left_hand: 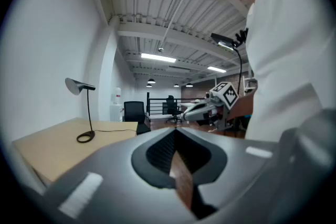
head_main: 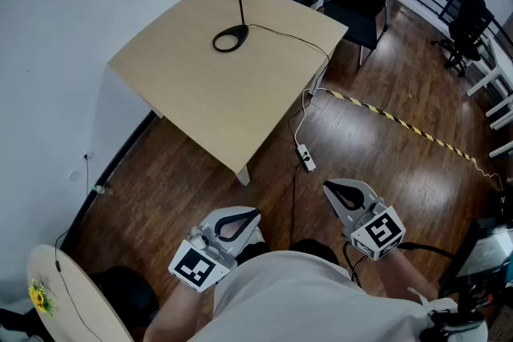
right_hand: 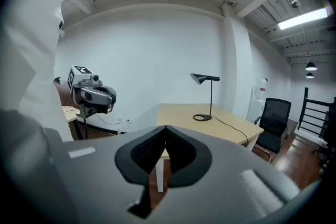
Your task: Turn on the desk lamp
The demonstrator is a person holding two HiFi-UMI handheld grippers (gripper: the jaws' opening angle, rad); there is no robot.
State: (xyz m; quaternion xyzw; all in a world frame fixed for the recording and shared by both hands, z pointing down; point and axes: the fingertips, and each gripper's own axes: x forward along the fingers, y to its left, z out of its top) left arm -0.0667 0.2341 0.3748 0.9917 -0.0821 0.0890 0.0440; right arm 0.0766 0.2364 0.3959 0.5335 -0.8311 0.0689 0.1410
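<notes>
Head view. Nearest the camera, the left gripper (head_main: 235,225) and right gripper (head_main: 346,198) are held low and close to the person's white-shirted torso, over bare wooden floor. The desk lamp (head_main: 240,0) stands at the far side of the desk (head_main: 200,100), well apart from both tools, its cord trailing right to a power strip (head_main: 306,158) on the floor. Judged step: the approach, with the lamp not yet reached. The next move calls for closing that gap and finding the switch, which cannot be made out here.

Left gripper view. Jaws of the left gripper (left_hand: 176,132) are pressed together at the tips, nothing between them. They point level, with the lamp (left_hand: 86,113) far off to the left and the right gripper (left_hand: 207,108) alongside.

Right gripper view. Jaws of the right gripper (right_hand: 165,128) likewise meet, empty, aimed roughly at the desk's near edge. The lamp (right_hand: 209,97) stands unlit beyond, and the left gripper (right_hand: 93,94) hangs at left.
</notes>
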